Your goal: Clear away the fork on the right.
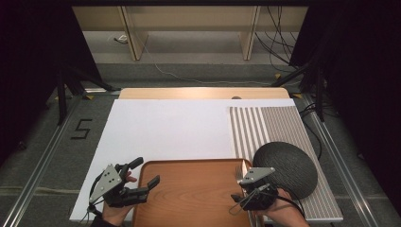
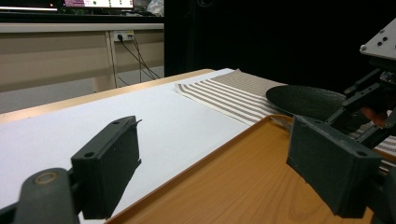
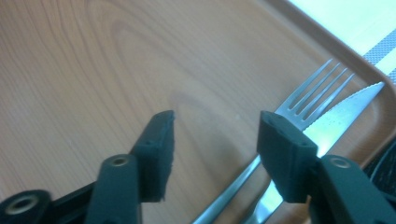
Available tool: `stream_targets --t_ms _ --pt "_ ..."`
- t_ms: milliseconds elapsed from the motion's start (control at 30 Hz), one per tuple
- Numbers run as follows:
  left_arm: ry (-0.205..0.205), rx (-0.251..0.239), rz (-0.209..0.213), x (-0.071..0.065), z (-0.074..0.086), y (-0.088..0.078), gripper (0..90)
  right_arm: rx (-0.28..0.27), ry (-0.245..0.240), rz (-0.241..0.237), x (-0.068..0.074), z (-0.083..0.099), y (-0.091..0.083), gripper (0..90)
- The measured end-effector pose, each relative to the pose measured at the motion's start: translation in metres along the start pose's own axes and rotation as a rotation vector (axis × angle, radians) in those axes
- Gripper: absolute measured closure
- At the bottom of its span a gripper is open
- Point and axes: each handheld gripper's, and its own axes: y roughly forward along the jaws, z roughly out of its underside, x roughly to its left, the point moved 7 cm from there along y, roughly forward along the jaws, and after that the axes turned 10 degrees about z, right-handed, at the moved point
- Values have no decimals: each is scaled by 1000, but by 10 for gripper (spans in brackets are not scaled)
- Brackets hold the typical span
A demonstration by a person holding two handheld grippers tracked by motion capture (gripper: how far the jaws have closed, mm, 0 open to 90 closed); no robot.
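Nearest the person, the left tool point(image 1: 143, 176) hung over the left edge of the wooden tray point(image 1: 189, 198), its jaws spread wide with nothing between them. The right tool point(image 1: 247, 195) hovered low over the tray's right side, jaws apart and empty, just beside a fork point(image 3: 308, 91) and a knife point(image 3: 343, 112) that lay side by side against the tray's right rim. Beyond that rim, a dark round plate point(image 1: 285, 168) rested on a striped placemat point(image 1: 269, 124). The white sheet point(image 1: 165, 125) covered the counter point(image 1: 203, 92) farther back.
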Motion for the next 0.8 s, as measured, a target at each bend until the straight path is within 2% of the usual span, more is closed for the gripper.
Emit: stream_targets --t_ms 233,600,800 --pt "-1 1 1 0 0 0 163 -29 46 22 -5 -3 -3 362" --pt "-3 0 4 0 0 0 163 -144 118 44 -16 -12 -16 284" --pt "-2 1 4 0 0 0 163 -183 149 52 -22 -14 -22 248"
